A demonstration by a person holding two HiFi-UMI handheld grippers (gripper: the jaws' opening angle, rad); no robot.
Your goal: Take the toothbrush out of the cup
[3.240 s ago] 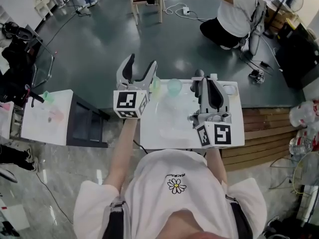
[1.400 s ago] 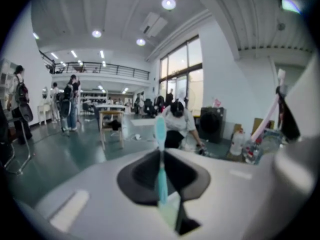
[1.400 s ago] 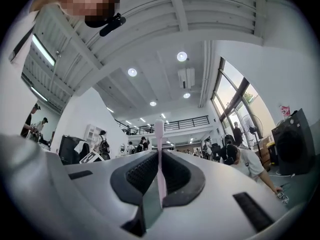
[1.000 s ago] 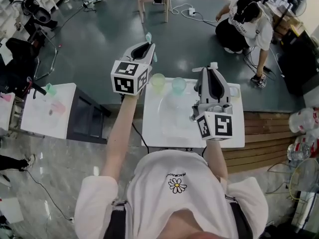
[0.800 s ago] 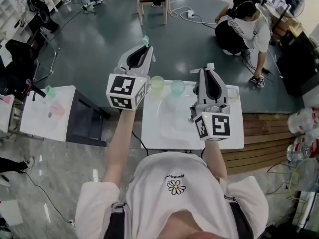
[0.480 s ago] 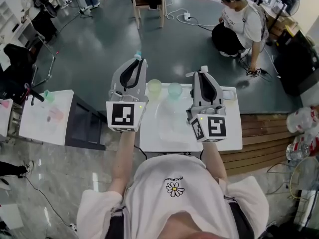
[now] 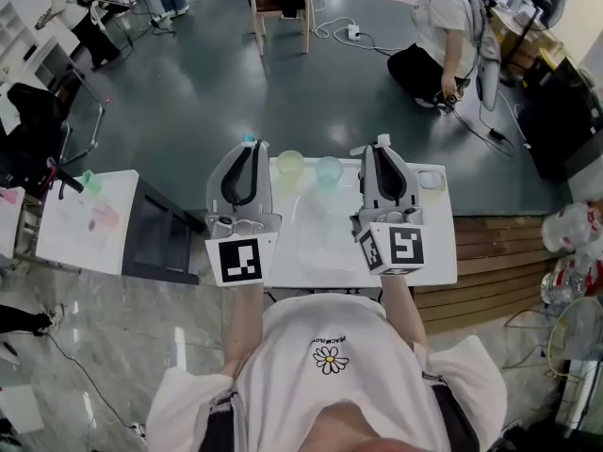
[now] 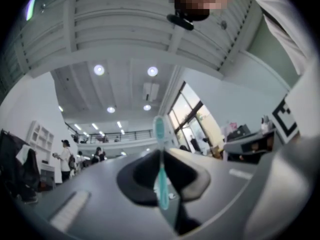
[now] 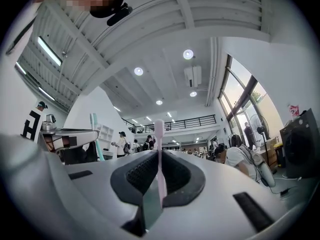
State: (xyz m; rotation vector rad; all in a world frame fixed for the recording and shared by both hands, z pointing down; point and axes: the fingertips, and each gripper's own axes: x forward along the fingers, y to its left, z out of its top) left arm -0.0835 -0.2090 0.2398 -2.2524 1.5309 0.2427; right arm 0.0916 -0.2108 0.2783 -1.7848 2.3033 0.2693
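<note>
The task looks nearly done: the left gripper (image 7: 248,151) is clamped on a teal brush (image 8: 160,134) and the right gripper (image 7: 380,149) on a pink brush (image 9: 159,134), both held clear of the seemingly empty green cup (image 7: 289,166) and blue cup (image 7: 328,169) at the table's (image 7: 311,252) far edge.

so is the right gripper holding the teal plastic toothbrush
No, the right gripper is shut on a pale pink plastic toothbrush; the teal plastic toothbrush is clamped in the left gripper.
</note>
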